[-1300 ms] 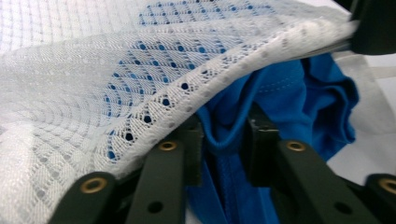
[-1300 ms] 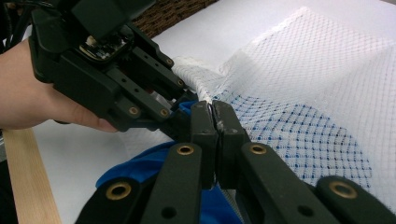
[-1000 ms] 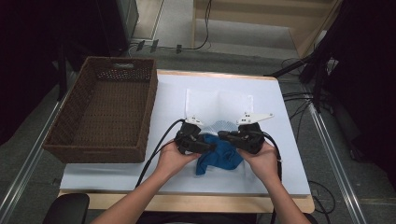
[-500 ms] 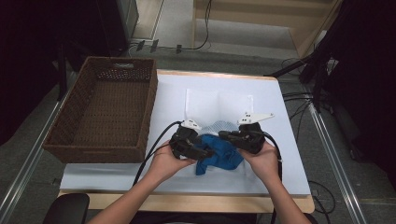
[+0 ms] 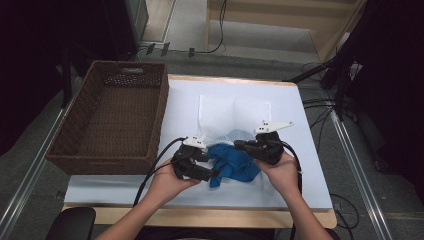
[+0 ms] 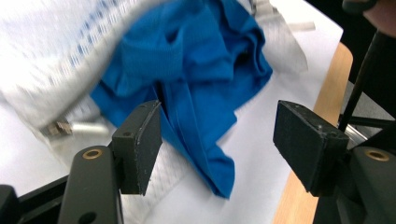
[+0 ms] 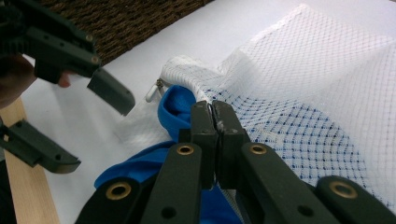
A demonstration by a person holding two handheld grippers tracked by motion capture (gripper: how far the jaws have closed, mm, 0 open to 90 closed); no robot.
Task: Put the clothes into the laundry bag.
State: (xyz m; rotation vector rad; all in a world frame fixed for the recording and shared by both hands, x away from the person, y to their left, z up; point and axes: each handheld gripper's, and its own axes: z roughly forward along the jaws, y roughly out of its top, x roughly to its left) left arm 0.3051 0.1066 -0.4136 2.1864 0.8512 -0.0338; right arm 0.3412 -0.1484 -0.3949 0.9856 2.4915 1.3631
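A brown wicker basket point(image 5: 107, 117) stands at the far left of the worktop point(image 5: 300, 190), on its white cover, well apart from my tools.

Right of the basket, my left tool point(image 5: 212, 172) sits near the front edge of the worktop. Its jaws have just been opening and now stand wide apart. In the left gripper view, the pads point(image 6: 140, 144) press on nothing; a tail of the blue garment point(image 6: 196, 74) lies on the worktop beyond the gap, untouched.

The blue garment point(image 5: 232, 162) lies crumpled between my two tools, just right of the left tool. Part of it sits inside the white mesh bag point(image 5: 235, 117), and the rest spills out of the bag's mouth toward the front edge. The bag lies flat behind the garment, extending toward the far side of the worktop.

At the right, my right tool point(image 5: 240, 146) is fully closed. In the right gripper view, its jaws meet at the rim of the mesh bag point(image 7: 299, 93), pinching the white netting directly above the blue fabric point(image 7: 175, 109). My left tool point(image 7: 91, 126) appears there, gaping, at the left.
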